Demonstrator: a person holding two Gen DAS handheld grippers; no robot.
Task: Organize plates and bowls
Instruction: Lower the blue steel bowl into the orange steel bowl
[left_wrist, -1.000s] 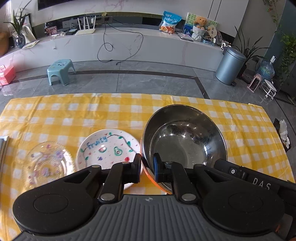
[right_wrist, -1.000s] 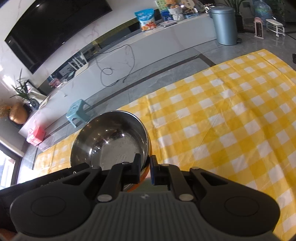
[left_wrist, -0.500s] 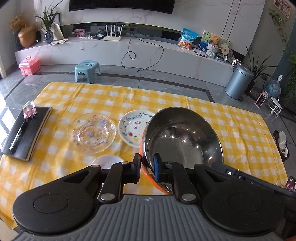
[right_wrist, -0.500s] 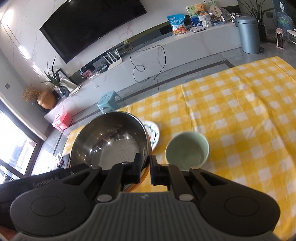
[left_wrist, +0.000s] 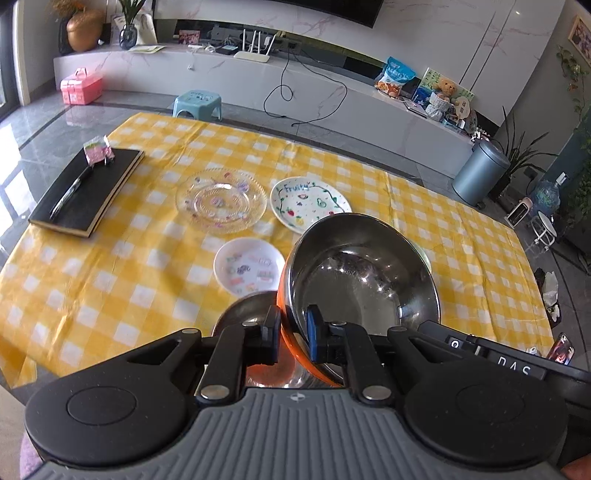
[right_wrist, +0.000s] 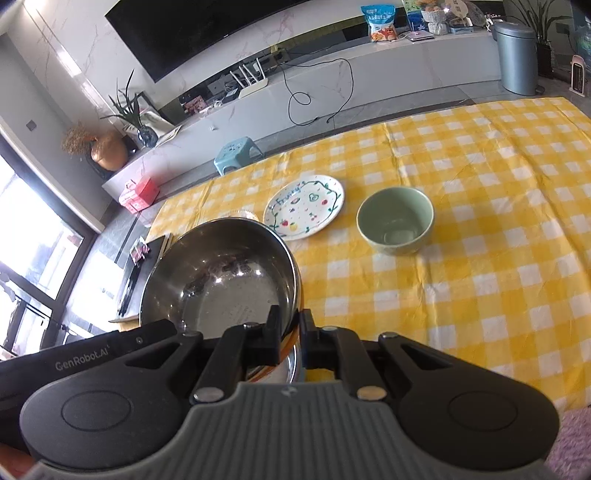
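Note:
Both grippers hold one large steel bowl (left_wrist: 362, 273) with an orange outside, lifted above the table. My left gripper (left_wrist: 293, 334) is shut on its left rim. My right gripper (right_wrist: 290, 332) is shut on its right rim; the bowl (right_wrist: 221, 277) fills that view's left. A second steel bowl (left_wrist: 240, 310) sits below it near the table's front edge. On the yellow checked cloth lie a clear glass plate (left_wrist: 221, 200), a "Fruity" painted plate (left_wrist: 309, 205) (right_wrist: 304, 206), a small white sticker plate (left_wrist: 248, 266) and a green bowl (right_wrist: 395, 219).
A black notebook (left_wrist: 86, 190) with a pen and a pink clip lies at the table's left end. The table's far edge drops to a grey floor with a blue stool (left_wrist: 197, 101) and a bin (left_wrist: 480, 173).
Both grippers have risen and pulled back with the steel bowl. More of the table shows now: the notebook, the small white plate, the green bowl and the second steel bowl below.

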